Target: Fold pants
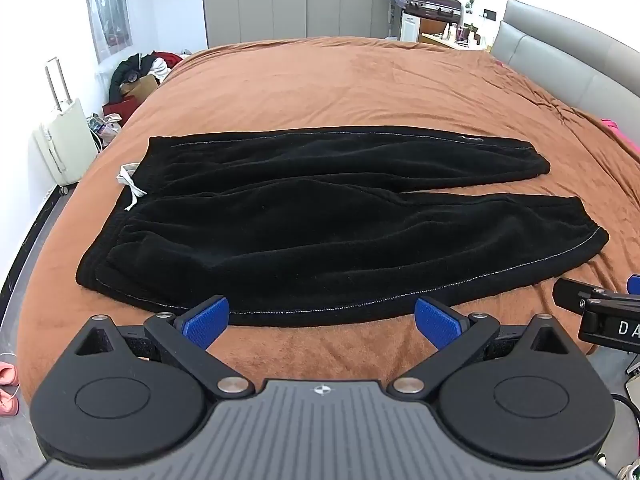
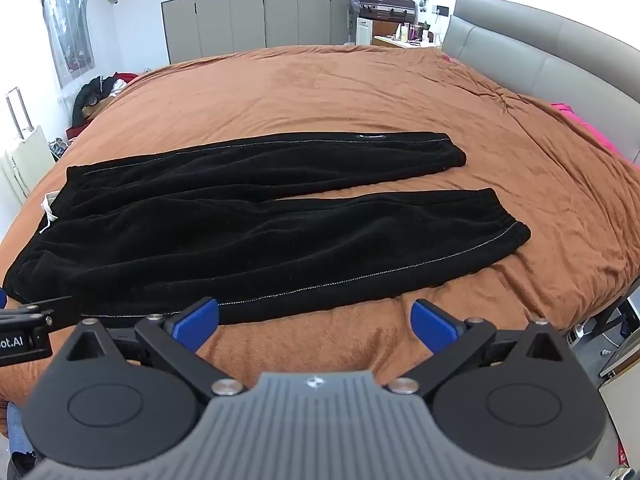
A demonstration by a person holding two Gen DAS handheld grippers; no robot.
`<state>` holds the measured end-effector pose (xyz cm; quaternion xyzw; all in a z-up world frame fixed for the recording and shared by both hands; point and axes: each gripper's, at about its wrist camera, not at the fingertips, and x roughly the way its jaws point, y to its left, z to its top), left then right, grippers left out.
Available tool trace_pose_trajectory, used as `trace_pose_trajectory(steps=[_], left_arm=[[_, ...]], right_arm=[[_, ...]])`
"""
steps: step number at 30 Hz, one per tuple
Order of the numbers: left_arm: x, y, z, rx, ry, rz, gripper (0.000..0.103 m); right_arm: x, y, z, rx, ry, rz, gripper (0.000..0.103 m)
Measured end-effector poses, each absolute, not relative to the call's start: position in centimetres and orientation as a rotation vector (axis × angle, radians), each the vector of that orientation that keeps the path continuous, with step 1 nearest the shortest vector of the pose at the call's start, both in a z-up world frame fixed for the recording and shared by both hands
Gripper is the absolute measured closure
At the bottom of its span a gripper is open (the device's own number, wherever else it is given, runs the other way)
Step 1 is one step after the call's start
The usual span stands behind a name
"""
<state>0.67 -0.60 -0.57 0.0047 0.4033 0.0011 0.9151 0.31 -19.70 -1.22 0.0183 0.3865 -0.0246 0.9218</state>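
Note:
Black fleece pants (image 1: 304,220) lie flat on the brown bedspread (image 1: 320,80), waistband at the left with a white drawstring (image 1: 130,182), both legs pointing right and slightly apart. They also show in the right wrist view (image 2: 248,224). My left gripper (image 1: 320,322) is open and empty, just before the near side seam of the pants. My right gripper (image 2: 314,322) is open and empty, near the same seam, further toward the leg cuffs. Each gripper's body shows at the edge of the other's view.
A grey headboard (image 2: 540,52) runs along the right side of the bed. A pink cloth (image 2: 588,128) lies by it. A white suitcase (image 1: 60,144) and a pile of clothes (image 1: 140,72) stand on the floor at the left. Grey wardrobes (image 1: 296,8) line the far wall.

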Motion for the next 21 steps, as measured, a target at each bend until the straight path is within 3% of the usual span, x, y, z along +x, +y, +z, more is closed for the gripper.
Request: trace_pose_trajectory(steps=[21], left_arm=[[0.72,-0.87,-0.93,0.015,0.840,0.002,0.000]], right_arm=[[0.66,-19.81,-1.15,0.043,0.808,-0.058,0.005]])
